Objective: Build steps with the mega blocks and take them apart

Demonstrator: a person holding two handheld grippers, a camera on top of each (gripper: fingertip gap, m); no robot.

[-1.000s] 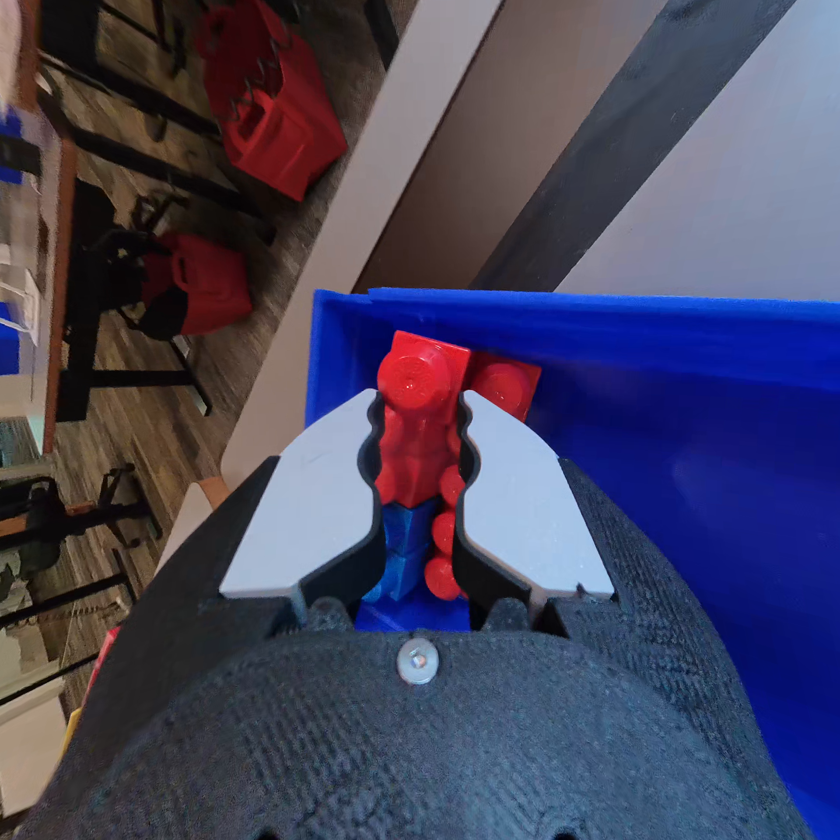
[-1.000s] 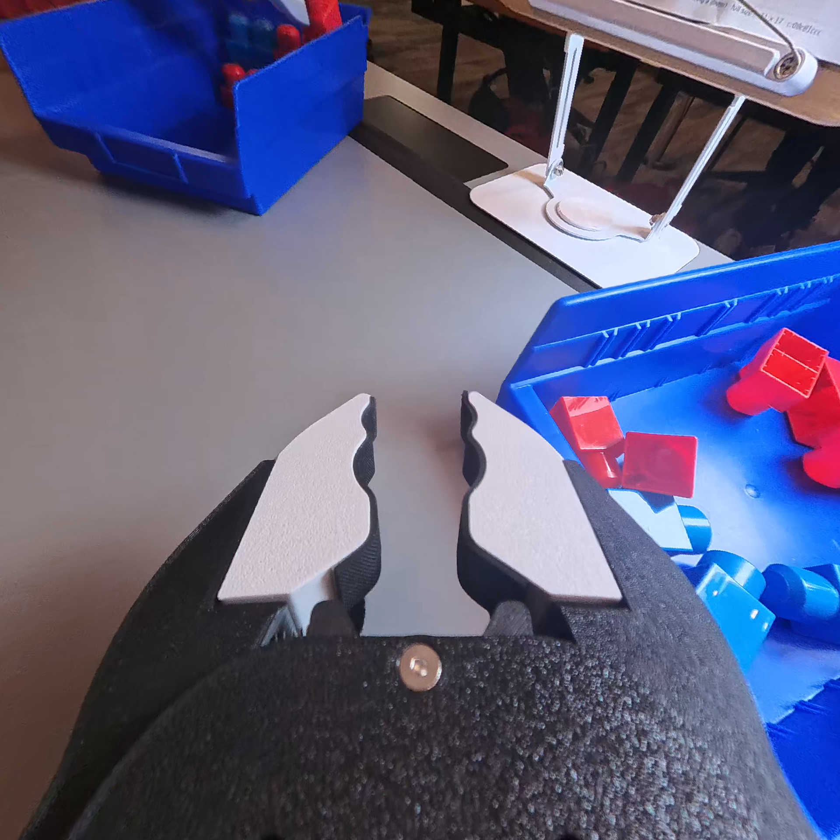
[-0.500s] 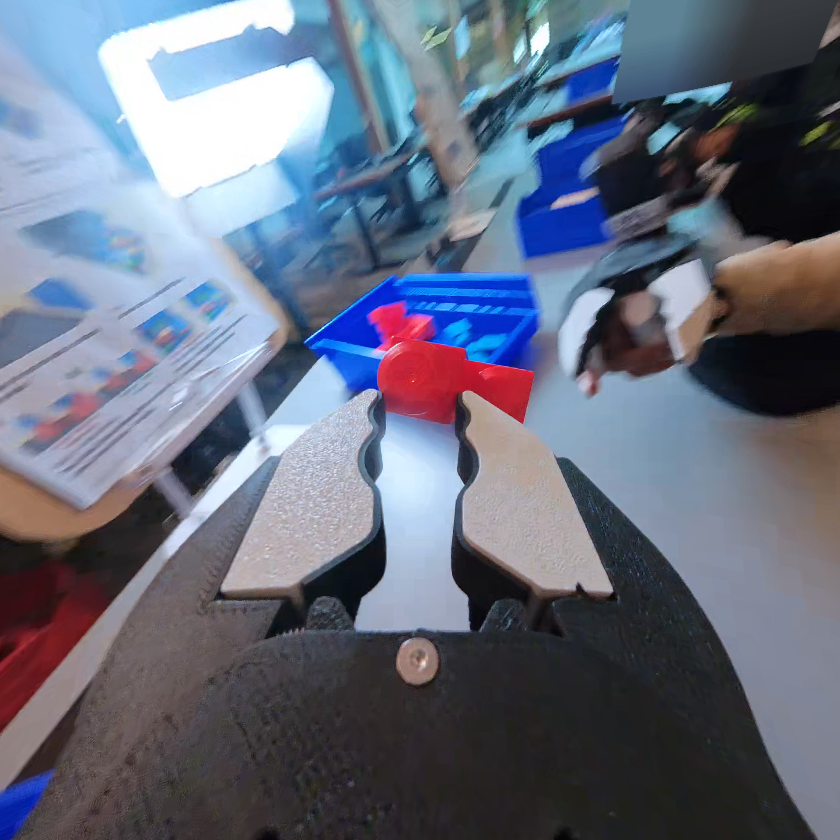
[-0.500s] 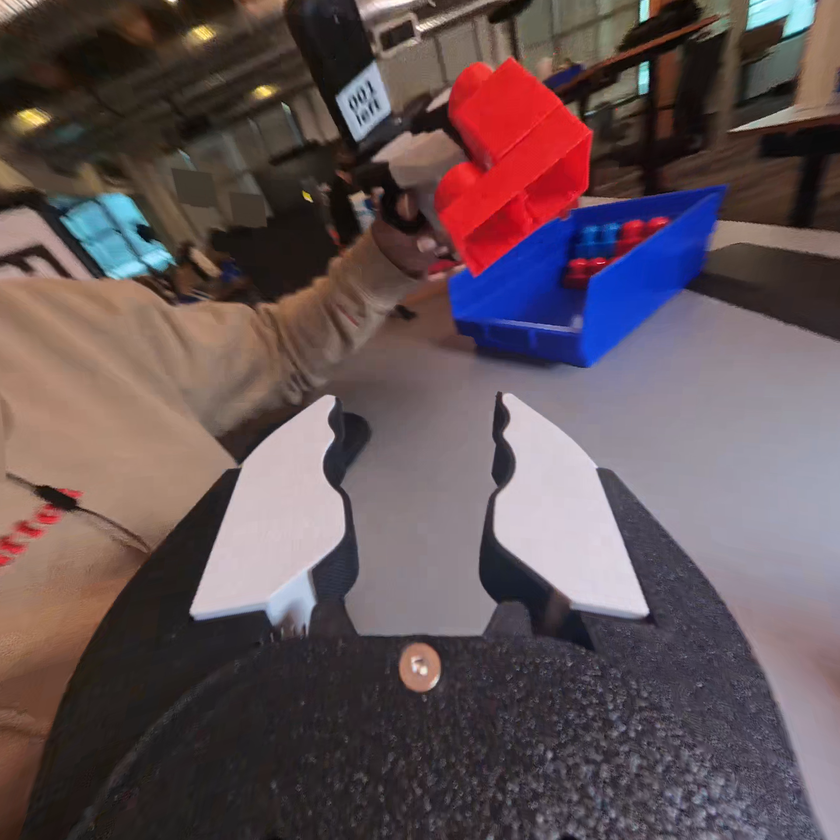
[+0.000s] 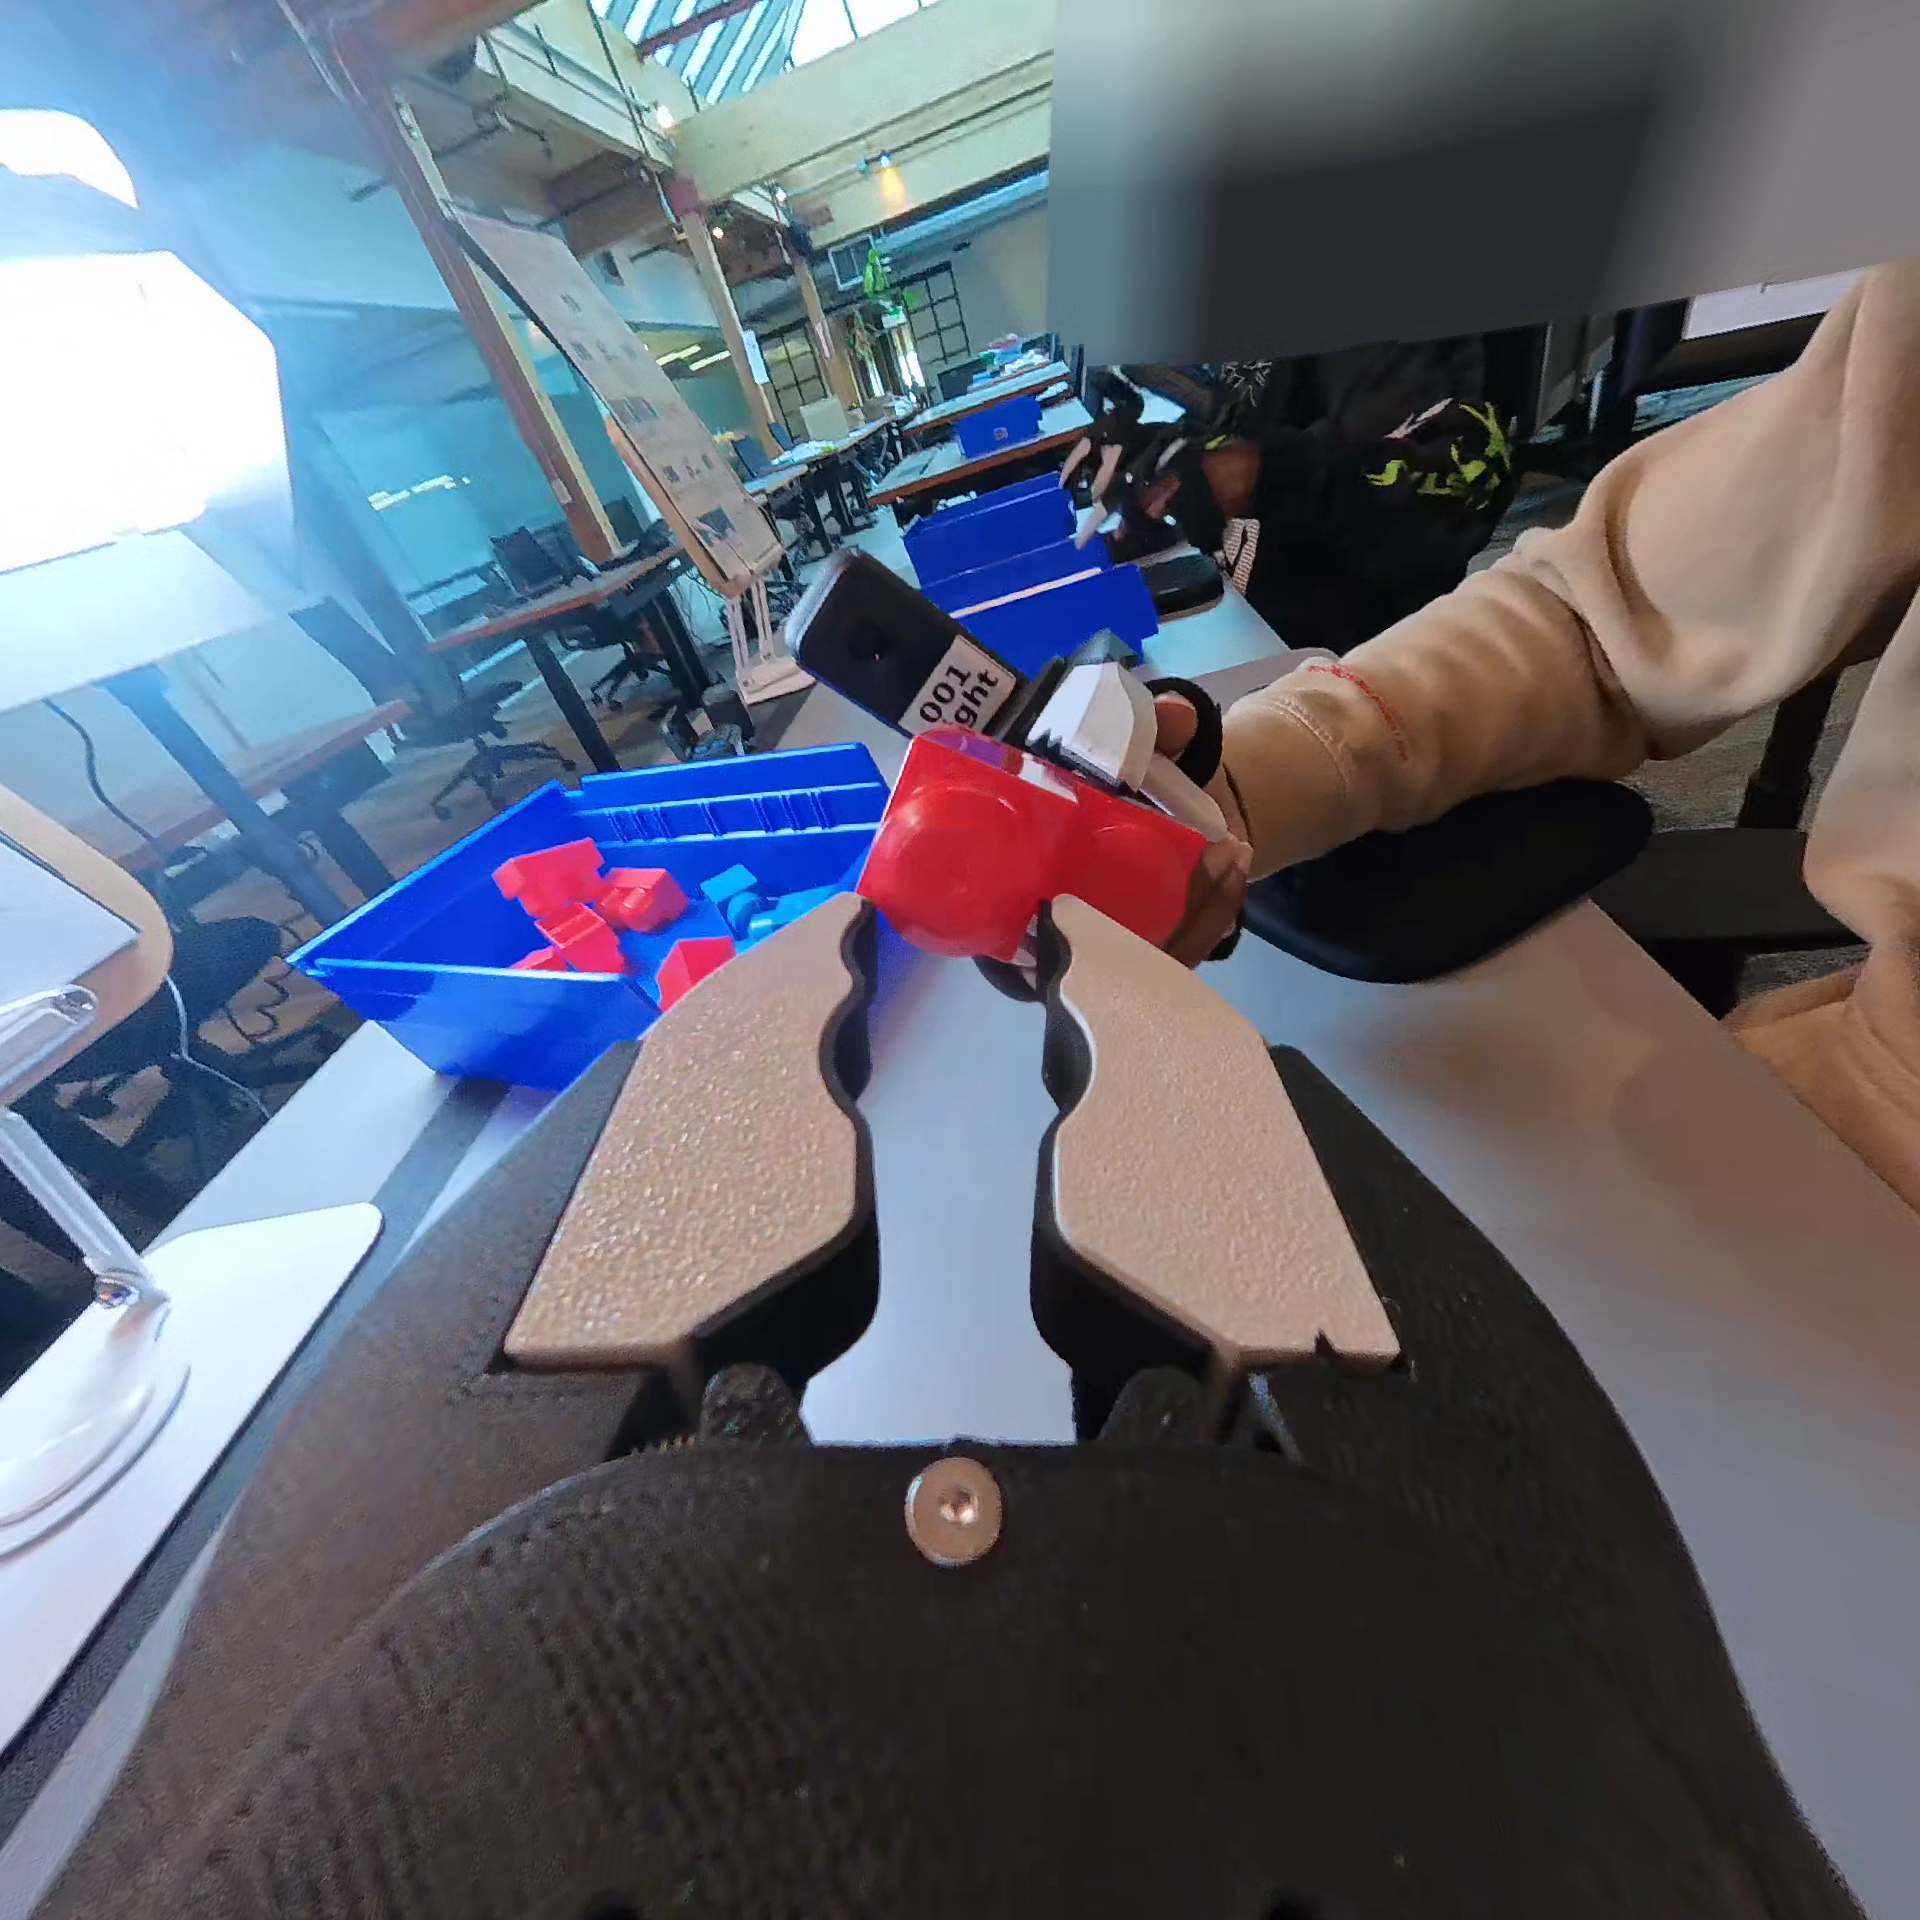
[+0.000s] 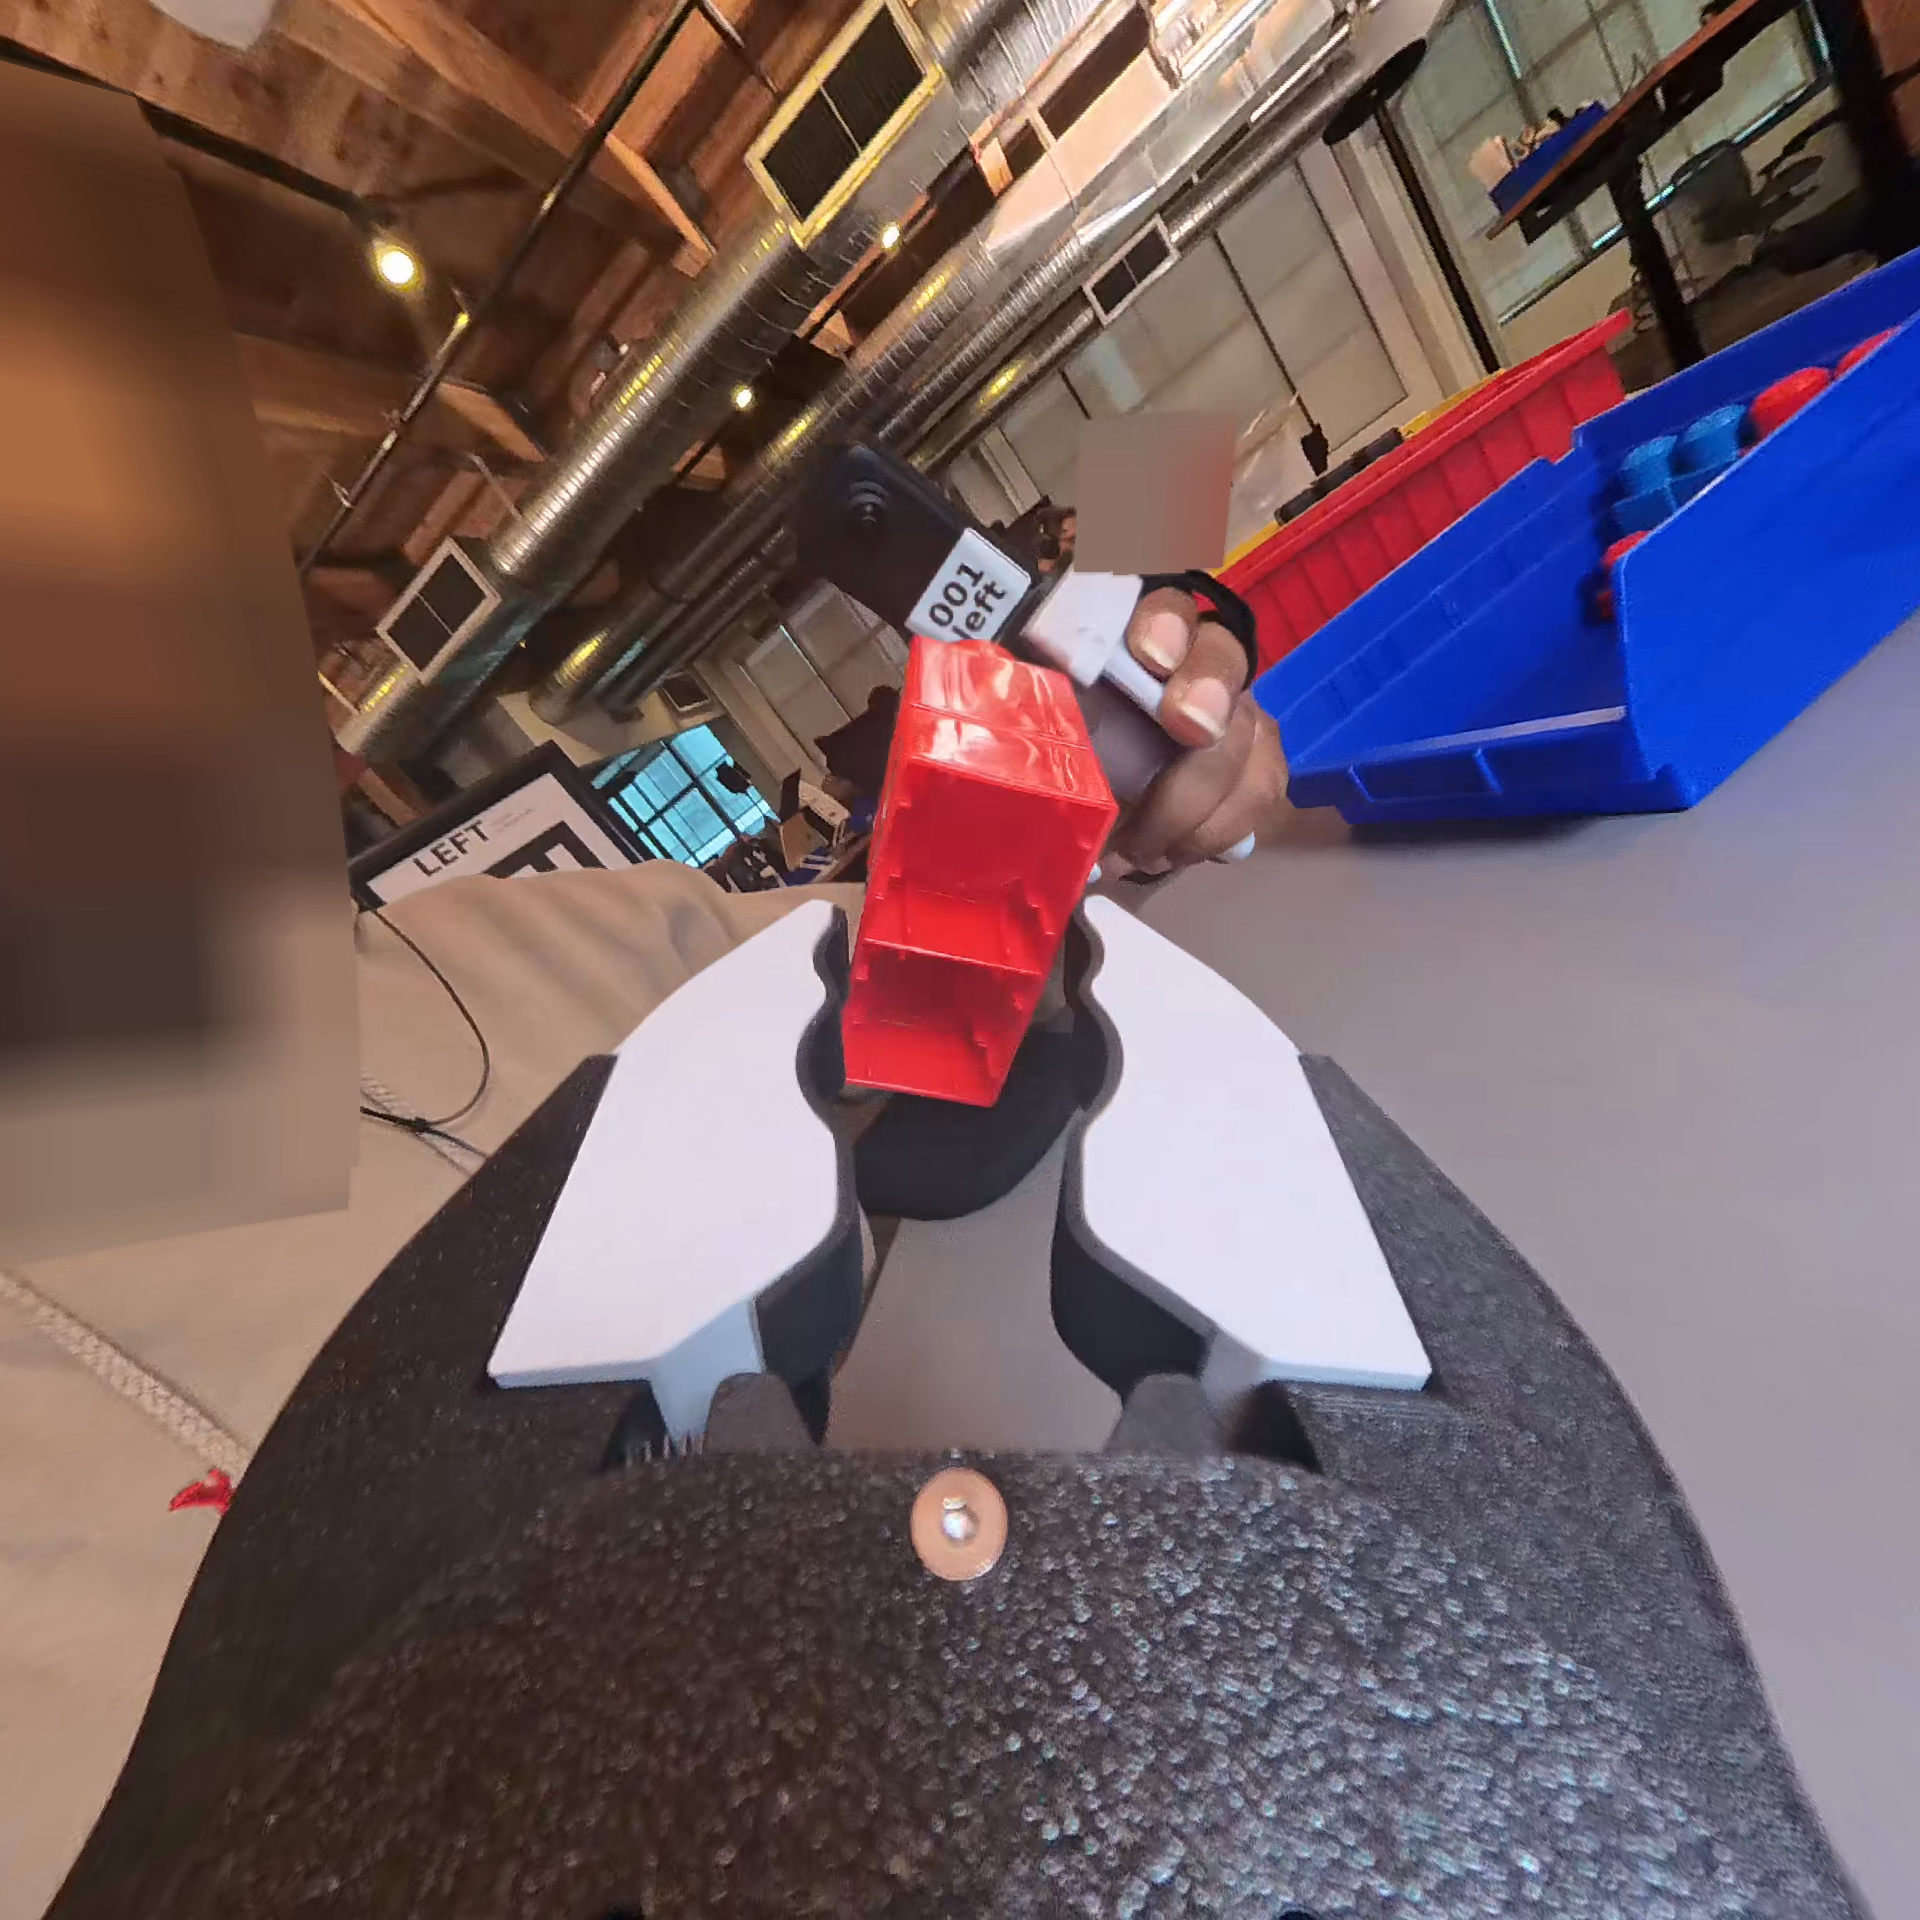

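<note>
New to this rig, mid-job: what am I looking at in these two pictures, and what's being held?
There is no robot arm: a person holds a two-finger gripper in each hand, each with a camera looking along its fingers. The left wrist view shows the left gripper pinching a red mega block piece above the grey table. Beyond it is a blue bin of loose red and blue blocks. The right wrist view shows the right gripper flanking the same piece; whether it grips is unclear.

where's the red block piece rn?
Held in the air above the grey table, between the two grippers: pinched at the left gripper tips, its other end between the right gripper fingers. A blue bin sits behind-left in the left wrist view.
</note>
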